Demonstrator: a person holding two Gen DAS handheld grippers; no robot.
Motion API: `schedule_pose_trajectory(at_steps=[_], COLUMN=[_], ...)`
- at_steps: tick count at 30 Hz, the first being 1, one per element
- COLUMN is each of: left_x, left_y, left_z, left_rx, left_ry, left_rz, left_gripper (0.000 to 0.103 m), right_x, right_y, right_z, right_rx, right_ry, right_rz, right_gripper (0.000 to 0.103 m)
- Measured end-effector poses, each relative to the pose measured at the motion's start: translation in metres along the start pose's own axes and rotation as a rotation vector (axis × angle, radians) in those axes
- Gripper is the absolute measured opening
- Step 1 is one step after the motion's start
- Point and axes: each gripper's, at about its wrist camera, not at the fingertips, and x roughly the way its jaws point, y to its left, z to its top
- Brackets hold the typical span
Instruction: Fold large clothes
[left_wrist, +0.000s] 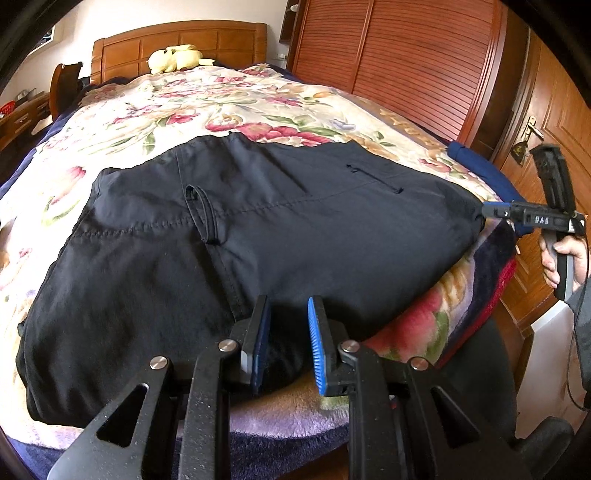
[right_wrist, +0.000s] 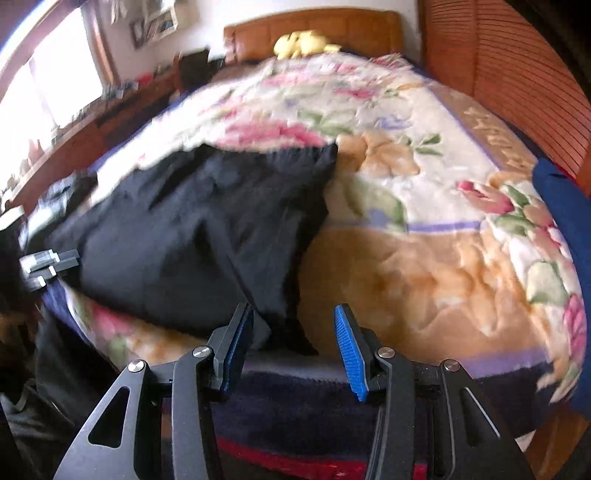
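Note:
Black trousers (left_wrist: 258, 221) lie spread flat on a floral blanket (left_wrist: 221, 103) covering a bed. My left gripper (left_wrist: 289, 306) is at their near edge, shut on a bunch of the black cloth between its blue pads. In the left wrist view my right gripper (left_wrist: 485, 211), held by a person's hand (left_wrist: 565, 258), has its tip at the trousers' right corner. The right wrist view is blurred. There my right gripper (right_wrist: 293, 314) stands open. The corner of the trousers (right_wrist: 177, 236) lies beside its left finger, and the right pad is bare. My left gripper (right_wrist: 48, 264) shows at the far left.
A yellow plush toy (left_wrist: 177, 57) sits by the wooden headboard. Slatted wardrobe doors (left_wrist: 406, 55) run along the bed's right side, with a door handle (left_wrist: 532, 129) beyond. A blue cloth (left_wrist: 476, 162) lies on the bed's right edge. A desk (right_wrist: 92, 122) stands under the window.

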Motion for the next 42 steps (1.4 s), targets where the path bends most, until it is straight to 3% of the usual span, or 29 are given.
schedule_pose_trajectory(at_steps=[5, 9, 17, 23, 30, 32, 35, 38, 42], left_x=[0.000, 0.000, 0.000, 0.000, 0.000, 0.000, 0.000, 0.001, 0.001], left_y=[0.000, -0.001, 0.001, 0.002, 0.001, 0.001, 0.001, 0.001, 0.005], left_z=[0.000, -0.001, -0.002, -0.003, -0.002, -0.002, -0.002, -0.002, -0.001], left_rx=[-0.002, -0.002, -0.007, -0.015, -0.014, -0.015, -0.013, -0.018, -0.035], left_ry=[0.002, 0.002, -0.003, -0.001, -0.001, -0.001, -0.001, 0.001, 0.009], left_rz=[0.001, 0.006, -0.002, -0.004, -0.001, -0.001, 0.000, 0.000, -0.014], left_gripper=[0.021, 0.021, 0.021, 0.021, 0.021, 0.021, 0.021, 0.021, 0.021], right_x=[-0.006, 0.006, 0.027, 0.043, 0.049, 0.049, 0.048, 0.045, 0.031], right_y=[0.015, 0.015, 0.003, -0.008, -0.007, -0.009, -0.006, -0.004, 0.000], right_z=[-0.002, -0.003, -0.011, -0.025, -0.029, -0.030, -0.029, -0.027, -0.016], right_rx=[0.022, 0.059, 0.120, 0.202, 0.206, 0.211, 0.199, 0.196, 0.168], right_ry=[-0.062, -0.055, 0.011, 0.024, 0.012, 0.010, 0.012, 0.019, -0.004], right_rz=[0.016, 0.040, -0.020, 0.037, 0.083, 0.095, 0.118, 0.169, 0.174], right_gripper=[0.049, 0.055, 0.065, 0.067, 0.066, 0.062, 0.048, 0.025, 0.016])
